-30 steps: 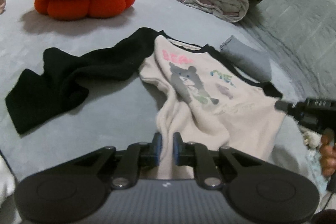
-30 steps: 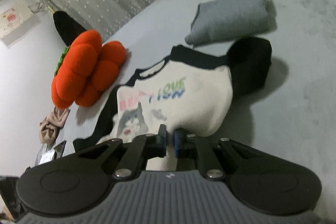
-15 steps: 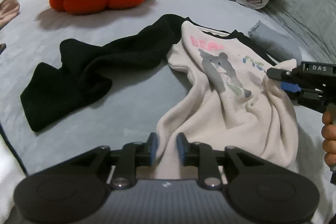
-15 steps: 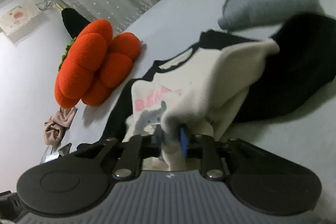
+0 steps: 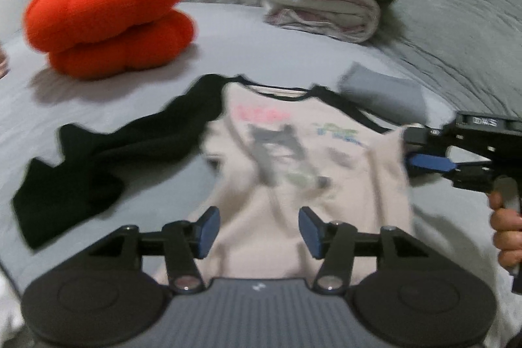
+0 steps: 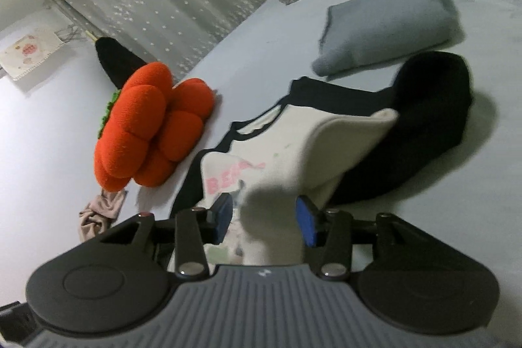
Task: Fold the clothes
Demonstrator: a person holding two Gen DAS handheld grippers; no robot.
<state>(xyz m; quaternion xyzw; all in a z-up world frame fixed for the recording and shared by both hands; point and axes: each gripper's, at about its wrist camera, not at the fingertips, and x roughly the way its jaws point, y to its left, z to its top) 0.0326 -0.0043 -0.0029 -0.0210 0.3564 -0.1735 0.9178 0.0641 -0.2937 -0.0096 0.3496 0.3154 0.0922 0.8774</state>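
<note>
Shirt (image 5: 293, 158) print motion-blurred, partly illegible

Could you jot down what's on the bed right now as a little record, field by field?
surface: grey bed
garment being folded: cream shirt with black sleeves and a bear print
left hand-held gripper: open, shirt hem between the fingers
right hand-held gripper: open, over the shirt
folded item: grey cloth, just past the shirt's collar
nearby: orange cushion, stack of bedding

The cream shirt (image 6: 261, 152) carries pink letters reading "BEA", the rest hidden, just beside the orange pumpkin cushion (image 6: 150, 126). Its coloured lettering in the left wrist view is too blurred to read.
</note>
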